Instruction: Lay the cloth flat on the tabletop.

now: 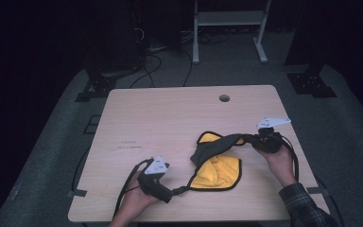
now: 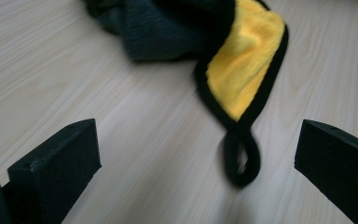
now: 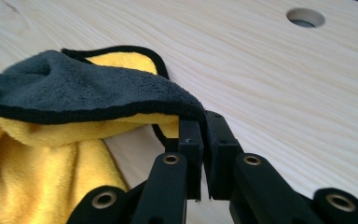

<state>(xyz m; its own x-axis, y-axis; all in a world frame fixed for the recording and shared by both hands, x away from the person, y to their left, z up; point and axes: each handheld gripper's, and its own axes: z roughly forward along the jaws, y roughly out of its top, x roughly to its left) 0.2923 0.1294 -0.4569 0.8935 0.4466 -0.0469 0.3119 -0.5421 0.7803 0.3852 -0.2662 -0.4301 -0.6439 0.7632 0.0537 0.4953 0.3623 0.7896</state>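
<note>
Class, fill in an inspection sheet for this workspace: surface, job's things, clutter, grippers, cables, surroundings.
Surface: pale wooden table with a round hole near its far edge.
Job's things: yellow and grey cloth, black-edged, crumpled; its hanging loop lies on the wood.
Clutter: nothing seen.
Grippers: right gripper shut on a cloth corner; left gripper open, loop between its jaws, untouched.
Cables: one trails from each gripper; more lie on the floor behind.
Surroundings: dark room, grey floor, white frame at the back.

Dim lab, bare wooden table (image 1: 160,118), floor cables (image 1: 170,66), metal stand (image 1: 229,28)
</note>
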